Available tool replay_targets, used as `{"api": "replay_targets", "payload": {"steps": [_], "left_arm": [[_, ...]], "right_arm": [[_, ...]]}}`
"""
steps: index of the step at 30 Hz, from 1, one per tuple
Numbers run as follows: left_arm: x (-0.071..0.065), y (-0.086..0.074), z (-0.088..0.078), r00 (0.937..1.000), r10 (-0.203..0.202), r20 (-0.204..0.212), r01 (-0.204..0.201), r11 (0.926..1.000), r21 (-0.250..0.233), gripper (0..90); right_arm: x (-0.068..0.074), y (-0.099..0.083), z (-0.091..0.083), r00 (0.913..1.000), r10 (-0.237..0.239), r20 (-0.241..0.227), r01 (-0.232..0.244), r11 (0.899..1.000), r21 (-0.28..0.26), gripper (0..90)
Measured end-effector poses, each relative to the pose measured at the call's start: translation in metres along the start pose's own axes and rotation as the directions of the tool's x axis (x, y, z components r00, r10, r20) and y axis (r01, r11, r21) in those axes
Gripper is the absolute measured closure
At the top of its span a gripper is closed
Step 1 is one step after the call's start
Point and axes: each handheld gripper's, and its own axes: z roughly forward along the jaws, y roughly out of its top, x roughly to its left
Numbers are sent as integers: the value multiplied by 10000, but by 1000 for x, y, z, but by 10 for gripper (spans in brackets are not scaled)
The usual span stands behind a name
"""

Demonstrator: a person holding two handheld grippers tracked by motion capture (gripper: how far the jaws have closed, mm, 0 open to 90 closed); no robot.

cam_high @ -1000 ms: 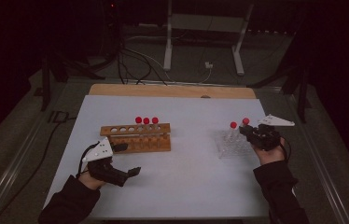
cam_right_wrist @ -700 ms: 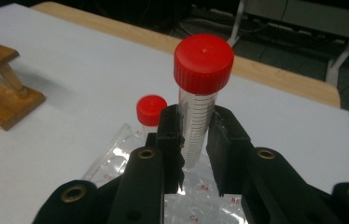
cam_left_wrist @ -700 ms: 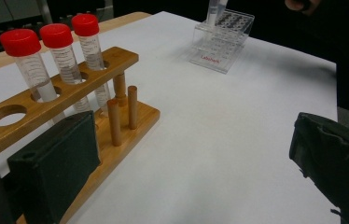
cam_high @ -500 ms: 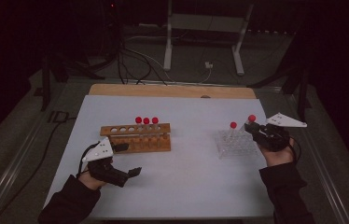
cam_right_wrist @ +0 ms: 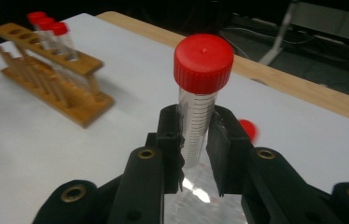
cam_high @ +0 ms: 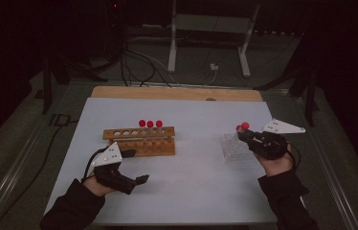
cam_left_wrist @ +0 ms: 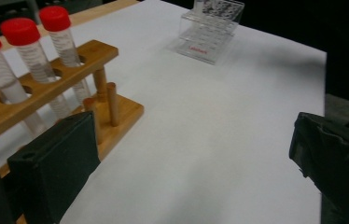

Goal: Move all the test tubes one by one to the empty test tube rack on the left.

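My right gripper (cam_right_wrist: 196, 140) is shut on a clear graduated tube with a red cap (cam_right_wrist: 204, 63), held upright above the clear plastic rack (cam_high: 232, 149). In the high view that gripper (cam_high: 244, 135) is at the table's right, with the held tube's cap (cam_high: 245, 125) beside a second red cap (cam_high: 238, 128). That second cap (cam_right_wrist: 247, 129) peeks out behind the right jaw. A wooden rack (cam_high: 139, 140) left of centre carries three red-capped tubes (cam_high: 149, 123). My left gripper (cam_high: 135, 166) rests open in front of it, jaws wide apart (cam_left_wrist: 196, 172) with nothing between them.
The wooden rack (cam_left_wrist: 93, 100) stands close to my left jaw, its empty holes toward the left end. A white sheet (cam_high: 191, 182) covers the table, with a wooden strip (cam_high: 177, 93) along the far edge. Cables and a metal stand lie on the floor beyond.
My right gripper, with the tube in it, drifted right over the clear rack and then came back left, the tube standing a little higher. The left gripper has stayed put.
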Motion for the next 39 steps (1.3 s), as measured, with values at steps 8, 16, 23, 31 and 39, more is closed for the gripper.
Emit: {"api": "replay_targets", "payload": {"steps": [8, 16, 23, 31, 39], "left_arm": [[-1, 6, 1, 9997, 224, -80, -224, 9997, 53, 23], [-3, 14, 5, 9996, 249, 162, -250, 9997, 77, 24], [-6, 25, 10, 9978, 330, 573, -335, 9994, 72, 24], [-12, 41, 18, 9953, 589, 773, -581, 9982, -120, 26], [-16, 56, 28, 9916, 866, 966, -845, 9961, -251, 44]], "right_arm": [[22, 0, 14, 9968, -331, -733, 349, 9991, 226, 753], [41, -1, 22, 9890, -533, -1381, 593, 9975, 396, 753], [54, -6, 28, 9823, -717, -1732, 836, 9945, 625, 753], [70, -10, 37, 9703, -913, -2242, 1123, 9902, 825, 753], [84, -13, 46, 9588, -1086, -2627, 1387, 9854, 987, 753]]}}
